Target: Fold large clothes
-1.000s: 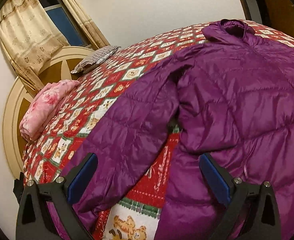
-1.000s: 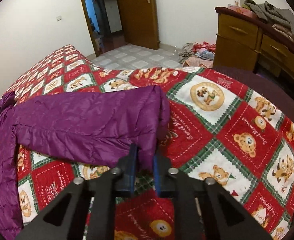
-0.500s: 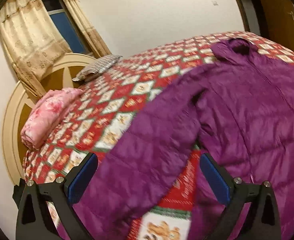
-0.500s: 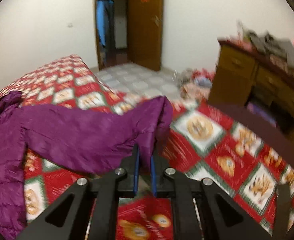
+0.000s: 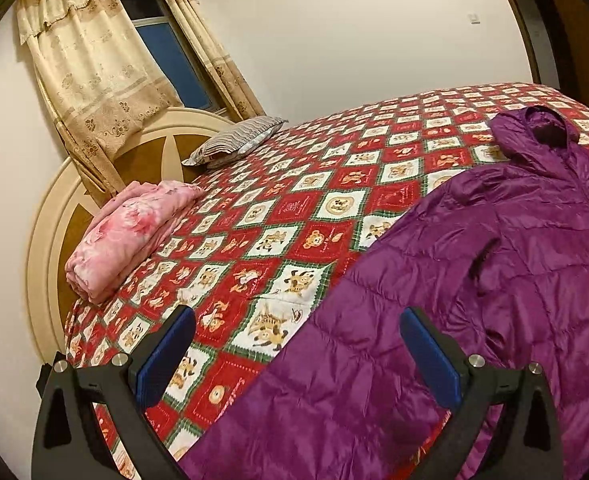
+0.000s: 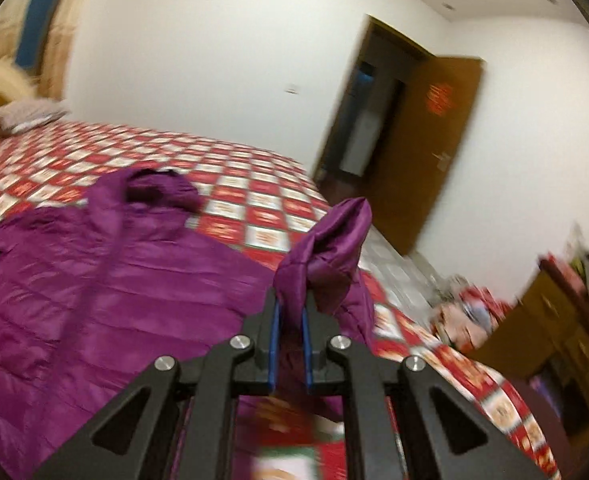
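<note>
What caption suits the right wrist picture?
Right gripper shut on a purple jacket sleeve, lifted above the bed.

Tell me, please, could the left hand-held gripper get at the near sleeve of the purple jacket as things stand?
Probably yes. The left hand-held gripper is open, and the sleeve lies flat on the quilt right under its fingers, with nothing over it.

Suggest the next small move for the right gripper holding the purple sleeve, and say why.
Probably carry the sleeve cuff further across and lay it on the chest of the purple jacket. The right gripper is shut on the cuff and holds it lifted off the bedspread, while the jacket body lies flat and open beside it. The left gripper hangs open, gripping nothing.
</note>
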`<action>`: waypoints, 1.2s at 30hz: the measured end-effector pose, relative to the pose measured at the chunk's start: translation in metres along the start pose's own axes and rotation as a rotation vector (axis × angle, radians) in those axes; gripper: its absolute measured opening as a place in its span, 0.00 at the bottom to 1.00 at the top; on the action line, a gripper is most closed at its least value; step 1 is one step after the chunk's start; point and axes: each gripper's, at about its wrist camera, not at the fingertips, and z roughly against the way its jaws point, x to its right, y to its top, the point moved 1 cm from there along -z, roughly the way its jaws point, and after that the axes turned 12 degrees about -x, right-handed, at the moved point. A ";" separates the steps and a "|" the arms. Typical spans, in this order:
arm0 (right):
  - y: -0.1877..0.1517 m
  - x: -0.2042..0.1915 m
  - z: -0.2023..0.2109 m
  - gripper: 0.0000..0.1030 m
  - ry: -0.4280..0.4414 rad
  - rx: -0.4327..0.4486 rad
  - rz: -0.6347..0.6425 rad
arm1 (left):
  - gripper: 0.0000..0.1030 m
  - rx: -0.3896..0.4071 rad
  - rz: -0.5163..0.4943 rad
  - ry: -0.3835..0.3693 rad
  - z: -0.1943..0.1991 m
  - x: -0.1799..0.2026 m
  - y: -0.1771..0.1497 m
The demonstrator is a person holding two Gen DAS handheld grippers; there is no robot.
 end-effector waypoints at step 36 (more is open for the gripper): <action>0.023 -0.070 -0.034 0.30 0.326 -0.079 0.080 | 0.99 0.047 0.002 -0.025 0.028 0.077 0.078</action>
